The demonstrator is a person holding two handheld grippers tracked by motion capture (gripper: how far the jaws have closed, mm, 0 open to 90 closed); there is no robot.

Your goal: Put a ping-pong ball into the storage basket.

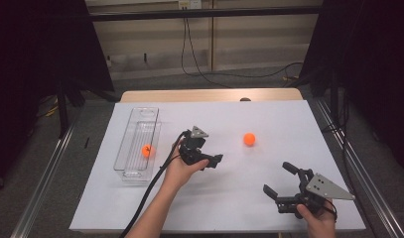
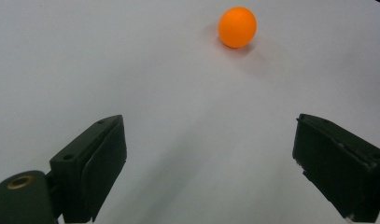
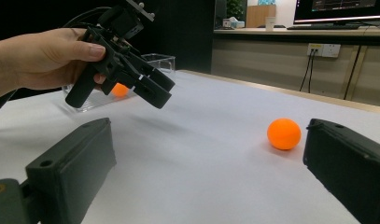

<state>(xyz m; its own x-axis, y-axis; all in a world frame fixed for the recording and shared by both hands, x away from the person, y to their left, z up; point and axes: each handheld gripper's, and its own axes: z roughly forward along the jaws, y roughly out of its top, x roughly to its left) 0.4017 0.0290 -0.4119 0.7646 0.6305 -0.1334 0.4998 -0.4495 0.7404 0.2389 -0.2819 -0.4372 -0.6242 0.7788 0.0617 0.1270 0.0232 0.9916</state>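
1. Ball [image 1: 249, 139], orange, sits on the white desk [image 1: 269, 119], right of the clear bin [image 1: 137, 144].
2. Left hand-held gripper [image 1: 209, 161] is released near the ball, holding nothing.
3. Right hand-held gripper [image 1: 279, 181] is released too.

A: What carries everything here?

B: A table [image 1: 140, 208] with a white top; a strip of pale wood shows along its far edge.

A: And what lies directly on it?

B: A clear plastic bin [image 1: 121, 148], long and narrow, standing lengthwise from near to far. Take that bin as the landmark. An orange ball [image 1: 249, 139] rests on the bare white top well to the right of the bin, level with its middle, and casts a small shadow.

A: Anything else down on the surface?

B: A second orange ball [image 1: 147, 150] lies inside the bin, toward its near end, so it sits on the bin's floor and not on the tabletop itself.
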